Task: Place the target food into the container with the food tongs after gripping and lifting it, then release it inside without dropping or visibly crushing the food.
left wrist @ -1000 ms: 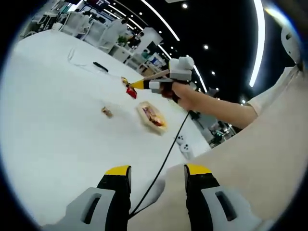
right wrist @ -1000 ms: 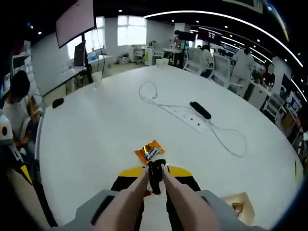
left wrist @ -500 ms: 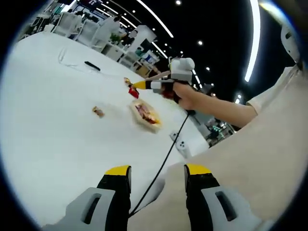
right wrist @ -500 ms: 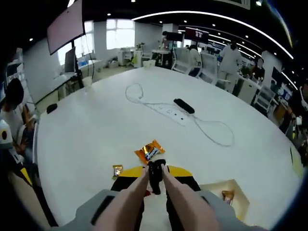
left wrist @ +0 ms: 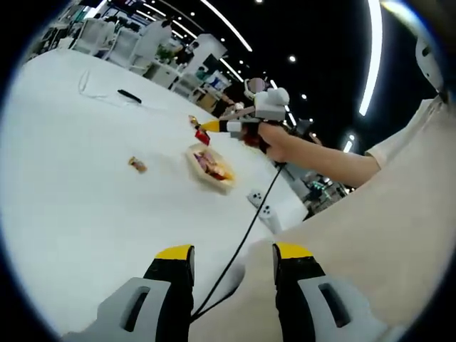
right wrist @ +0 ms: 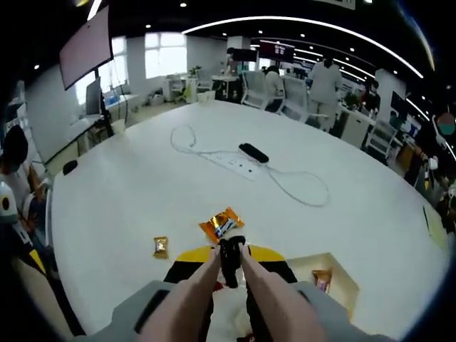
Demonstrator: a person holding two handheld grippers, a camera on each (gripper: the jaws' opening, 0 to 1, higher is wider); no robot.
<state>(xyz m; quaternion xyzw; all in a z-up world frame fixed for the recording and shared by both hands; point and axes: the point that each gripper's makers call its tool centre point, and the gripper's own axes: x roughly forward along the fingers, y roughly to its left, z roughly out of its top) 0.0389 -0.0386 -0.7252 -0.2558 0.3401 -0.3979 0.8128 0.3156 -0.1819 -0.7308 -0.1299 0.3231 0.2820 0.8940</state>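
Open-plan office, ceiling light strips, several people standing at the far side. One large white desk (right wrist: pixel 142 185) carries everything.

Right claw (right wrist: pixel 229 260): clamped on one pair of wooden food tongs (right wrist: pixel 228 285). The tongs' dark tips are pinched on one orange snack packet (right wrist: pixel 221 224), held in the air above the desk. From the left gripper view the same claw (left wrist: pixel 214 125) is gripped by a hand (left wrist: pixel 274 142), with the packet (left wrist: pixel 196 127) hanging at the tong tips just above and beside the container (left wrist: pixel 209 165).

Left claw (left wrist: pixel 232 258): jaws apart, nothing between them, low over the desk edge; one black cable (left wrist: pixel 239 249) passes between them.

Count on desk: one light tray-like container (right wrist: pixel 335 281) with packets already inside, at least one visible (right wrist: pixel 321 279); one small loose snack packet (right wrist: pixel 160 246) lying apart from the container; one white power strip (right wrist: pixel 239 162) with looping cord; one black remote-like object (right wrist: pixel 253 152) touching it.
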